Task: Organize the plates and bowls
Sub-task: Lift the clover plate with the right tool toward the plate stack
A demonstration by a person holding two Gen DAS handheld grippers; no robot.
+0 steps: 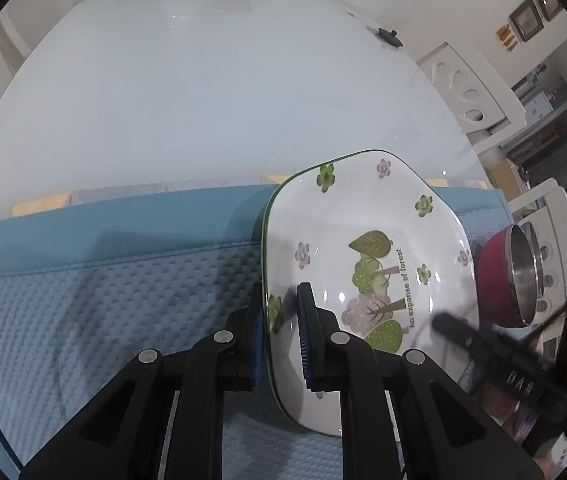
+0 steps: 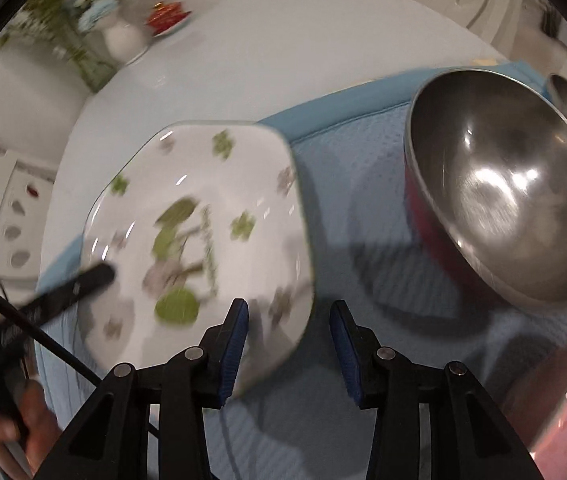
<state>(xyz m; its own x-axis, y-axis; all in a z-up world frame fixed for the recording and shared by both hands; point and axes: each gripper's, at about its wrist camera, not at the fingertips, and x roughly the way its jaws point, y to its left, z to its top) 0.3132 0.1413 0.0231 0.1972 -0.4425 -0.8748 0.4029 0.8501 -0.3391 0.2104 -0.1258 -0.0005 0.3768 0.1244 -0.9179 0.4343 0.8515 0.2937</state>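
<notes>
Blue mat (image 1: 103, 300) under tilted, tree-printed plate (image 1: 363, 272).

Home dining room. White glass-topped dining table (image 1: 203, 80) with blue quilted mat (image 1: 103, 300), carved white chairs (image 1: 471, 88) around it, framed pictures (image 1: 527, 20) on wall, flower vase (image 2: 83, 28) and red tea set (image 2: 167, 16) at far end.

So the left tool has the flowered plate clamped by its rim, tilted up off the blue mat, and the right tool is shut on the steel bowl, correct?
Not quite. The right tool is open and holds nothing: the right wrist view shows its pads spread apart, with the steel bowl off to the side. The rest stands: the left tool clamps the flowered plate by its rim, tilted up off the blue mat.
</notes>
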